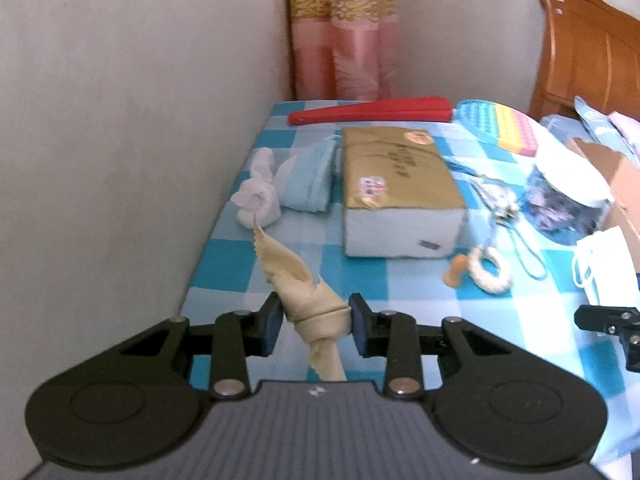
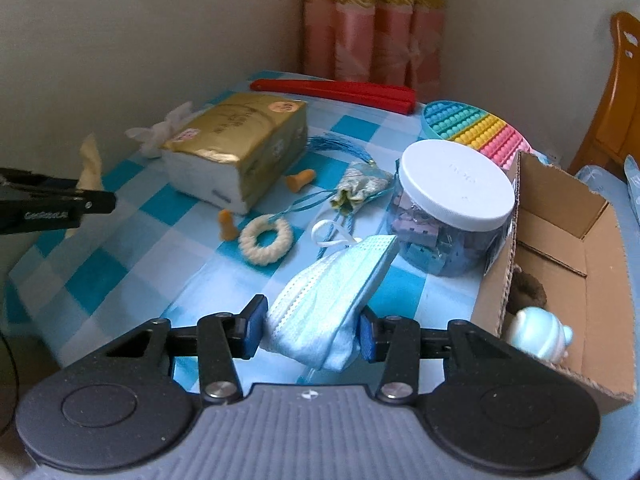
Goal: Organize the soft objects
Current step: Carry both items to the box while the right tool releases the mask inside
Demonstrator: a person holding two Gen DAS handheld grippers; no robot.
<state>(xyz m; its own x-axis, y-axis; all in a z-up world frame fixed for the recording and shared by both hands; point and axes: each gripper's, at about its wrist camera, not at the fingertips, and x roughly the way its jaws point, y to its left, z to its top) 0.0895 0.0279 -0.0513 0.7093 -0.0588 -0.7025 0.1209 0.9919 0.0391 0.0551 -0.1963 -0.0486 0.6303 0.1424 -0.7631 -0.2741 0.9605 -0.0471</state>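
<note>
My left gripper is shut on a knotted beige cloth, held above the near left part of the blue checkered table. Its tip also shows in the right wrist view. My right gripper is shut on a folded light blue face mask, just left of the open cardboard box. A knotted white cloth and a folded blue cloth lie by the wall.
A gold tissue pack lies mid-table. A white-lidded jar, a rope ring, two orange earplugs, a pouch, a red folded fan and a pop-it toy surround it. The box holds a brown object and a pale blue toy.
</note>
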